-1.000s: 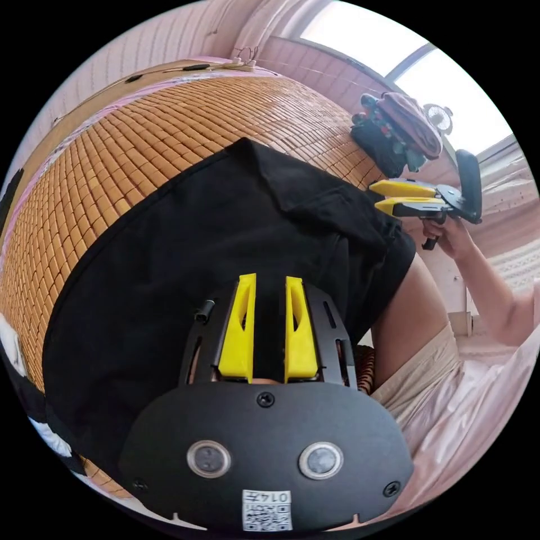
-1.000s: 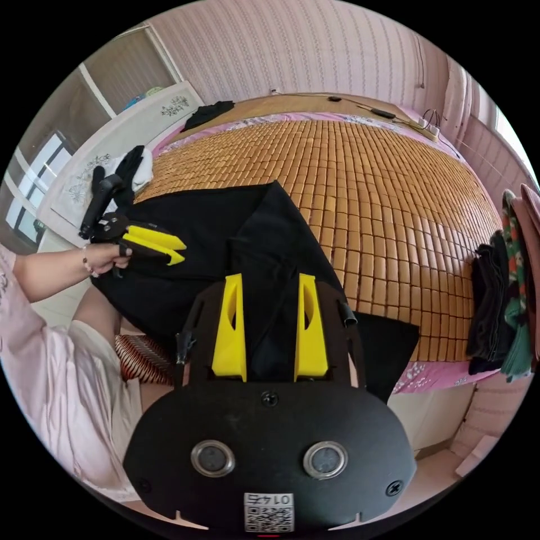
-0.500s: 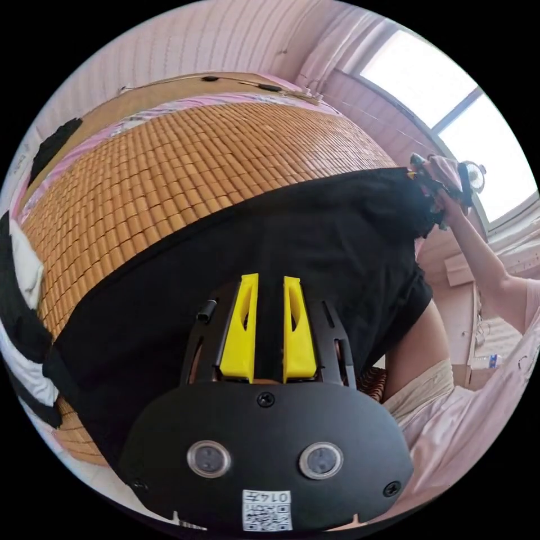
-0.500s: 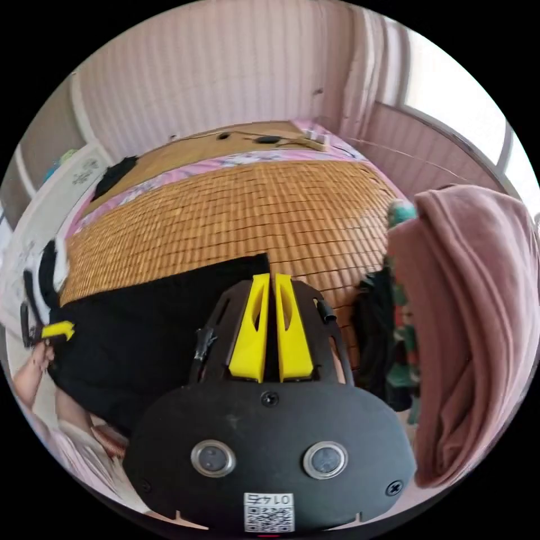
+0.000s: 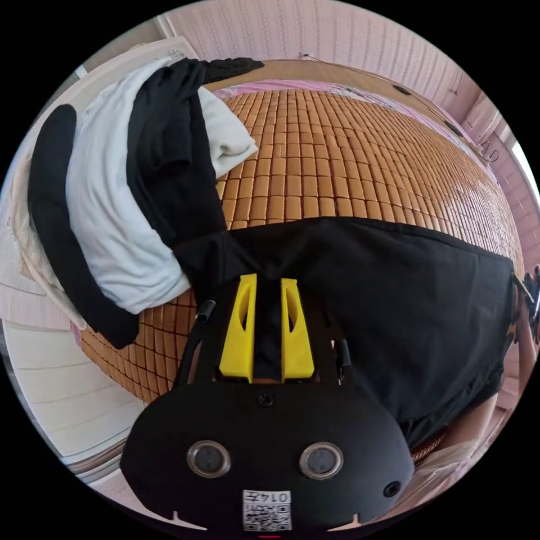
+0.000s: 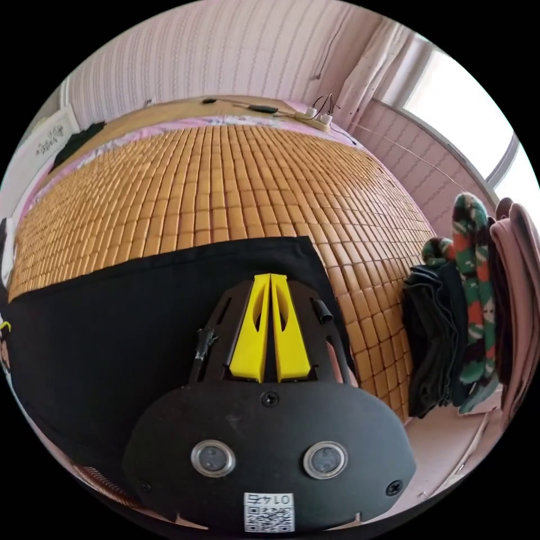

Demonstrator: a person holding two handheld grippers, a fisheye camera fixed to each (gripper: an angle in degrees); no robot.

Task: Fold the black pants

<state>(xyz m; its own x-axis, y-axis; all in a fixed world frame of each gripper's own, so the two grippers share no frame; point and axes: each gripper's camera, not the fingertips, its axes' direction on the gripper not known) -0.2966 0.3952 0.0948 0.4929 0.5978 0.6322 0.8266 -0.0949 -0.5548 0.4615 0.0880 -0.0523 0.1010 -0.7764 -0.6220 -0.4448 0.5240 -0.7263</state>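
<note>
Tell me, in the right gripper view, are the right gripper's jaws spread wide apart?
No, the right gripper has its yellow jaws pressed together at the tips over the black pants.

We're in a home bedroom: a bed under a bamboo mat [image 6: 225, 185], pink striped wallpaper [image 6: 214, 50], a bright window [image 6: 467, 124], folded clothes stacked [image 6: 467, 304] at one side, probably a headboard [image 5: 349, 70] beyond.

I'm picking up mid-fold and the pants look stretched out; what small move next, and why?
Probably carry both ends forward together to fold the black pants in half. The left gripper and right gripper each pinch an opposite end, and the cloth lies flat and taut across the bamboo mat.
</note>
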